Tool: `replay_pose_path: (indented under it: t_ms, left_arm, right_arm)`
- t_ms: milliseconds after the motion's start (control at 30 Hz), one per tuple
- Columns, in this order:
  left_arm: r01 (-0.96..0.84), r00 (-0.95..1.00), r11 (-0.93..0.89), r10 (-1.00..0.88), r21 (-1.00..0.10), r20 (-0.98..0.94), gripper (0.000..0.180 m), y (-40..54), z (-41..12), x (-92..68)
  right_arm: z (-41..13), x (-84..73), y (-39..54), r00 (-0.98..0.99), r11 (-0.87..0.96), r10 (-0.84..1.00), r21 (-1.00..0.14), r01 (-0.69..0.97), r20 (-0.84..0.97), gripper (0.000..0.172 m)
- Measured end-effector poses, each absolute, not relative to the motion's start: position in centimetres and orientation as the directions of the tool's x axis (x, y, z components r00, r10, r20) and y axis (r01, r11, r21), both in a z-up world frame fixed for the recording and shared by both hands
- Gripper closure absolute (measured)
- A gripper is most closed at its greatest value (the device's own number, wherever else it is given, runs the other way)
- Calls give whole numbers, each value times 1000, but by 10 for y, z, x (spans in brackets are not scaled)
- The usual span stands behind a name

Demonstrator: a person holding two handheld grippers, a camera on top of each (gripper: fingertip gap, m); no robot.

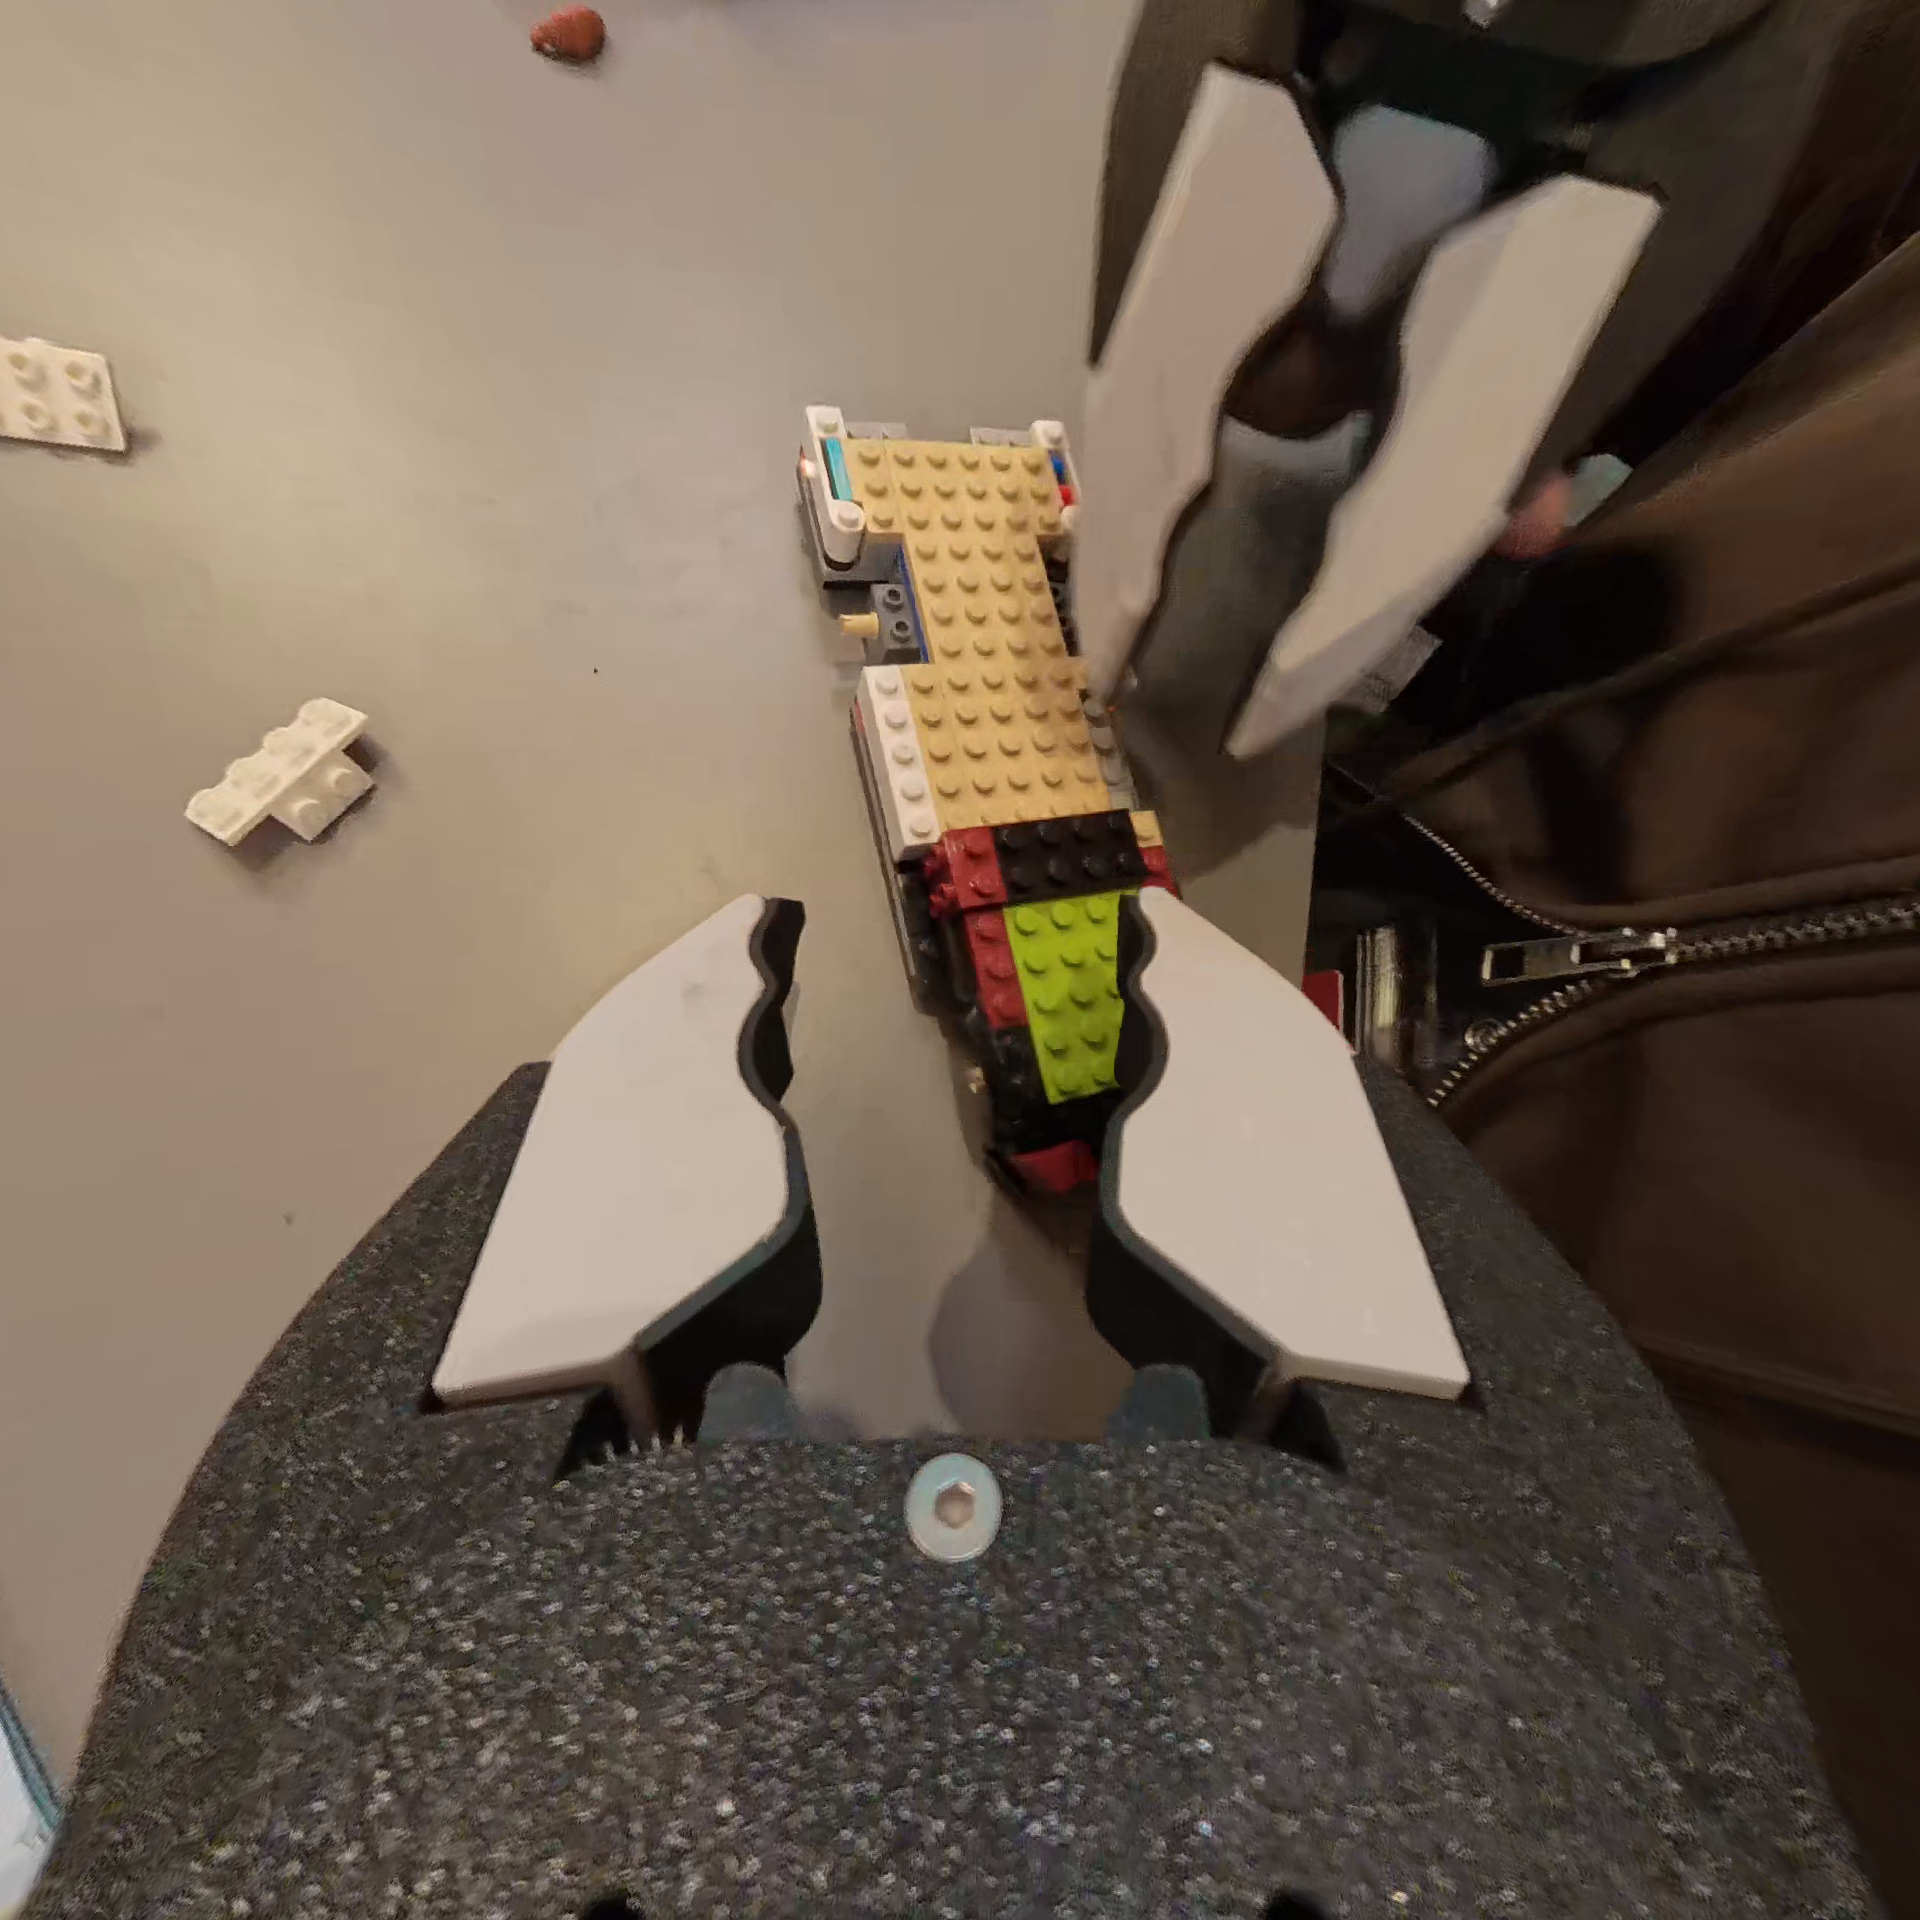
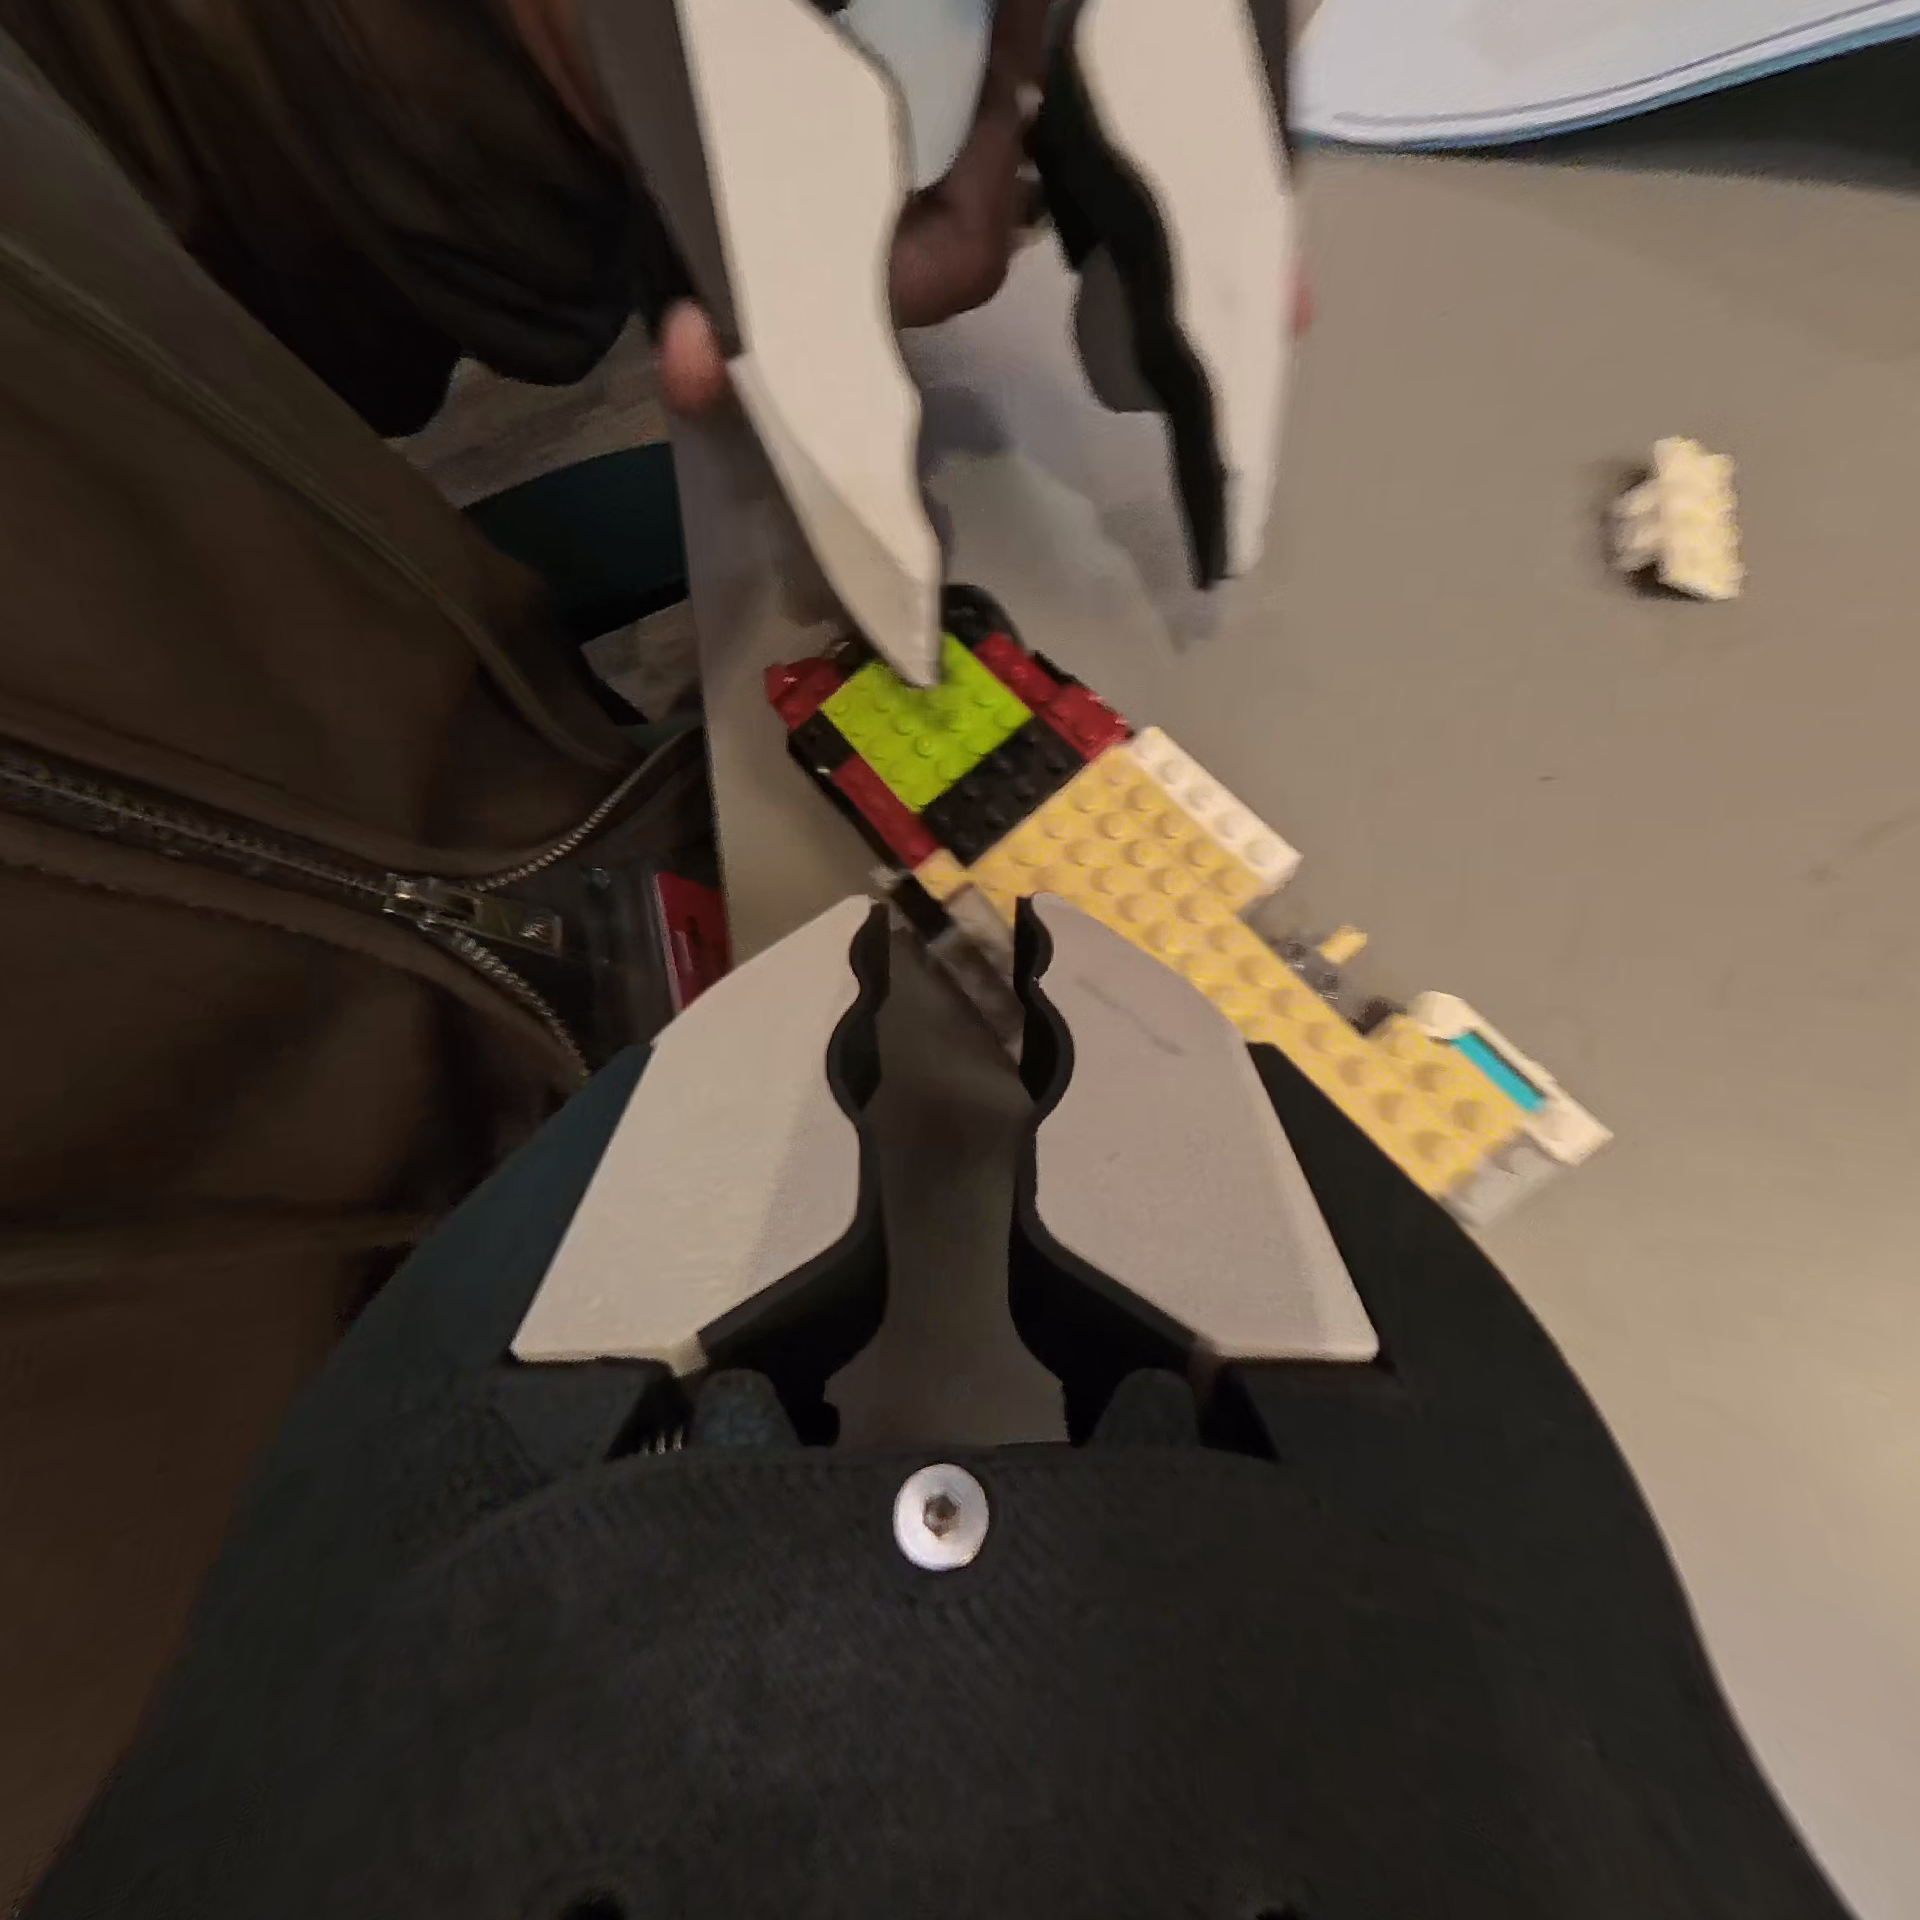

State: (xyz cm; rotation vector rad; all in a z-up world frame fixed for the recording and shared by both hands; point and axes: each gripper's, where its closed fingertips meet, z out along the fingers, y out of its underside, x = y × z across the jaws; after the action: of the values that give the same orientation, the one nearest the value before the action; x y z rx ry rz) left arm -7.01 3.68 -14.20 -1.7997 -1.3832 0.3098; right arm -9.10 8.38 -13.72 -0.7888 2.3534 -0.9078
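Observation:
A long brick model (image 1: 987,623) of tan, white, black and dark red plates lies flat on the grey table (image 1: 468,520), close to its edge. My left gripper (image 1: 961,914) is open wide over the model's near end. Its right finger (image 1: 1226,1091) lies against the lime green plate (image 1: 1070,987), and its left finger stands apart over bare table. In the right wrist view one tip of the left gripper (image 2: 1070,623) rests on the lime plate (image 2: 914,727). My right gripper (image 2: 954,914) is open, its tips over the model's (image 2: 1143,852) side edge, not pressing on it. It also shows in the left wrist view (image 1: 1174,717).
Loose white bricks (image 1: 281,769) (image 1: 57,395) and a reddish-brown piece (image 1: 568,31) lie to the left on the table. Another white piece (image 2: 1678,520) shows in the right wrist view. A person's brown zipped jacket (image 1: 1662,935) is at the table's edge. A light blue sheet (image 2: 1558,73) lies far off. About 6 cm separates my left fingertips from my right.

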Motion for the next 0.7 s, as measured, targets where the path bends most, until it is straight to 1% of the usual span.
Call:
replay_pose_path:
  t_ms: [33,200,267,333,400,500,567,633,700]
  left_arm:
    - [680,356,-46,893,-732,275,118,38,-141,-65]
    - [683,303,-48,927,-729,223,107,52,-152,-42]
    - [702,287,-82,942,-708,175,106,52,-162,-39]
    - [713,272,-84,948,-696,164,100,47,-166,-39]
    - [720,244,-79,959,-690,145,101,34,-166,-41]
    - [724,156,-77,986,-686,55,106,-2,-163,-42]
    - [723,89,-60,996,-688,7,107,-24,-160,-43]
    - [682,54,-38,999,-730,-1,108,-31,-151,-48]
    - [623,28,-12,1000,-782,7,109,-28,-141,-53]
  right_arm:
    - [-135,-101,79,-724,600,-659,-721,-346,-202,146]
    - [-138,-127,54,-745,602,-649,-703,-379,-155,146]
    - [-145,-125,52,-730,614,-664,-674,-410,-162,146]
    - [-154,-125,51,-731,635,-664,-634,-441,-157,143]
    - [-154,-129,50,-748,645,-650,-618,-450,-133,142]
    - [-155,-132,54,-774,664,-623,-603,-444,-116,141]
    - [-154,-132,56,-792,678,-600,-596,-431,-111,136]
    - [-154,-129,63,-799,696,-590,-575,-430,-117,136]
    - [-151,-122,70,-800,731,-569,-563,-387,-189,138]
